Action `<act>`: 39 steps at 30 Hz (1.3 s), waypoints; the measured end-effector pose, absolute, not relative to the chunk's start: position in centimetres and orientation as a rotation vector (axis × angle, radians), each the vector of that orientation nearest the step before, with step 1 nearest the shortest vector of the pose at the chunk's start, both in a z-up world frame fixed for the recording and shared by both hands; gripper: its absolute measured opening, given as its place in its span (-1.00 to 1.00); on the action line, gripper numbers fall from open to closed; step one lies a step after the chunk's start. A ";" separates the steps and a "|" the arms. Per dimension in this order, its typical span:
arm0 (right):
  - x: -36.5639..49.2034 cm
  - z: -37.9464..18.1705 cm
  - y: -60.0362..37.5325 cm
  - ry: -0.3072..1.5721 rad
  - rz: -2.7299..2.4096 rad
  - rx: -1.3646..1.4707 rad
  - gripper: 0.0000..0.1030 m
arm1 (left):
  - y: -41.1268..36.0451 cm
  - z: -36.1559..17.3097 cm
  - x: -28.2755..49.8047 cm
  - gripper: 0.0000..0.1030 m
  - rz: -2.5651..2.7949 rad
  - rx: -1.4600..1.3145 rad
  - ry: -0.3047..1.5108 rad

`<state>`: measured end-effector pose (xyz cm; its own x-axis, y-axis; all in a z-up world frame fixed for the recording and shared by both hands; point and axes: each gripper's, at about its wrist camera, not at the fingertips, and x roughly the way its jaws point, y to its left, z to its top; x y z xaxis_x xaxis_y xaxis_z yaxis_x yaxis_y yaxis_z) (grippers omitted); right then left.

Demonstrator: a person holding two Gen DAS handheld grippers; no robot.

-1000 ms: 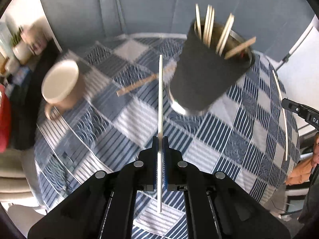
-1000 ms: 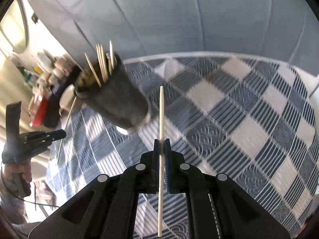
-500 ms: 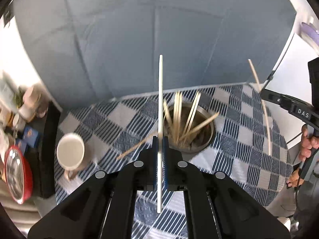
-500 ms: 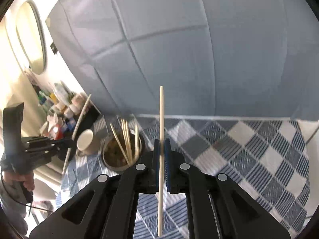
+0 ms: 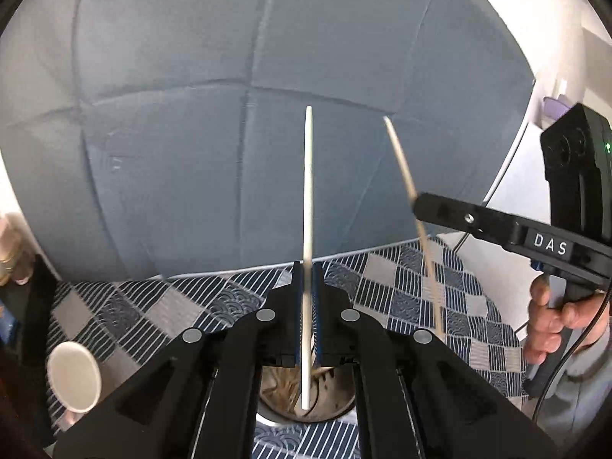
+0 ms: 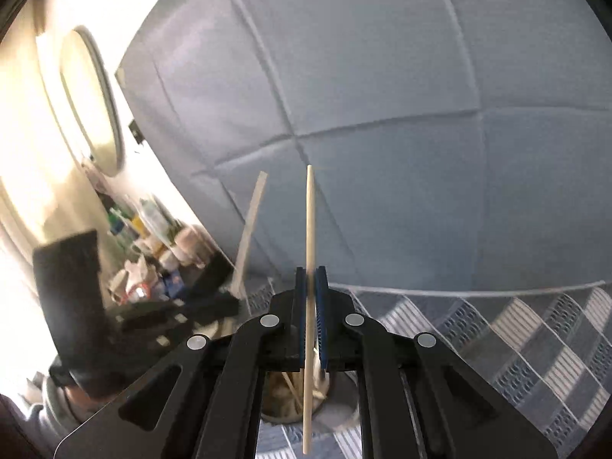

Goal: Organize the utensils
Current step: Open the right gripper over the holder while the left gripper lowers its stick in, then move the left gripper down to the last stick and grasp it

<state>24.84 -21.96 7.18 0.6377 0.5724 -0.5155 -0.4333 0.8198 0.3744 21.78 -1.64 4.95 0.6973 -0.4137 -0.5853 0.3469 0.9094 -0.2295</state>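
Note:
My left gripper [image 5: 306,275] is shut on a white chopstick [image 5: 308,191] held upright, its lower end over the open metal cup [image 5: 306,405] that holds several wooden chopsticks. My right gripper [image 6: 310,279] is shut on a wooden chopstick [image 6: 309,222], also upright over the same cup [image 6: 294,397]. The right gripper [image 5: 417,206] with its wooden chopstick [image 5: 401,160] shows at the right in the left wrist view. The left gripper [image 6: 233,302] and its white chopstick [image 6: 250,229] show blurred at the left in the right wrist view.
The table wears a blue and white checked cloth [image 5: 401,290]. A beige mug [image 5: 74,376] stands at the left of the table. A grey padded wall [image 5: 267,76] rises behind. A cluttered shelf [image 6: 153,252] and an oval mirror [image 6: 91,99] lie to the left.
Both grippers have risen and come together over the cup, each keeping its chopstick. The cup has dropped from mid-frame to beneath the fingers in both views.

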 end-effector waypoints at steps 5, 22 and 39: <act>25.7 4.9 -20.6 0.596 0.646 0.285 -0.91 | -1.4 1.9 21.9 -0.91 -0.457 -0.179 0.622; 23.1 -0.8 -21.8 0.572 0.638 0.355 -0.59 | -0.8 -2.0 17.8 -0.38 -0.454 -0.165 0.486; 21.9 0.0 -26.5 0.606 0.436 0.406 0.66 | 1.9 -1.3 17.4 0.89 -0.282 -0.099 0.512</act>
